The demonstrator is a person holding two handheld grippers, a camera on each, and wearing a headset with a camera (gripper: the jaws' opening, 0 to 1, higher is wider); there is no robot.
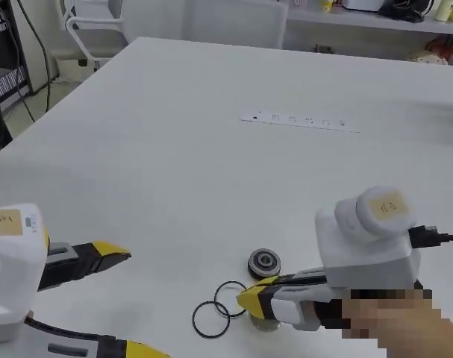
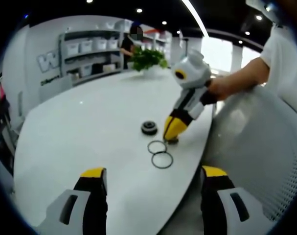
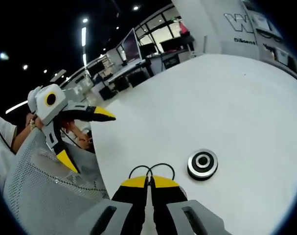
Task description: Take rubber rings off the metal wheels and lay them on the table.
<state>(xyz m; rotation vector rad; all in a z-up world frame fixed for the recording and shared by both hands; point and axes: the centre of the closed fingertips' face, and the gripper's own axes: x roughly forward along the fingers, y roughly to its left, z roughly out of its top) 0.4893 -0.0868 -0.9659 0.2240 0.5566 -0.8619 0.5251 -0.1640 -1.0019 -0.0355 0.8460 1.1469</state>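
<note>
1. Rubber rings (image 1: 222,307): two are laid flat on the table (image 1: 211,149) near its front edge, slightly overlapped. Two removals are judged done.
2. Metal wheel (image 1: 264,262) is seen lying flat just beyond the rings, apart from them. A black outer band is visible on it in the right gripper view, so one ring is judged not yet taken off.
3. Right gripper (image 1: 246,298): jaws are pressed together, tips set low at the table right beside the rings. Likely placed there because a ring was being laid down. A small dark object (image 2: 173,141) is seen under the tips. What it is, and whether it is touched, cannot be told.
4. Left gripper (image 1: 148,303): jaws are spread wide and nothing is held. It is positioned well apart from the parts, to the left. It is judged parked clear of the work zone and ready to steady the wheel.
5. Next step as judged: the wheel is braced by one gripper and the band peeled by the other. Sliding on the smooth tabletop is the risk.
</note>
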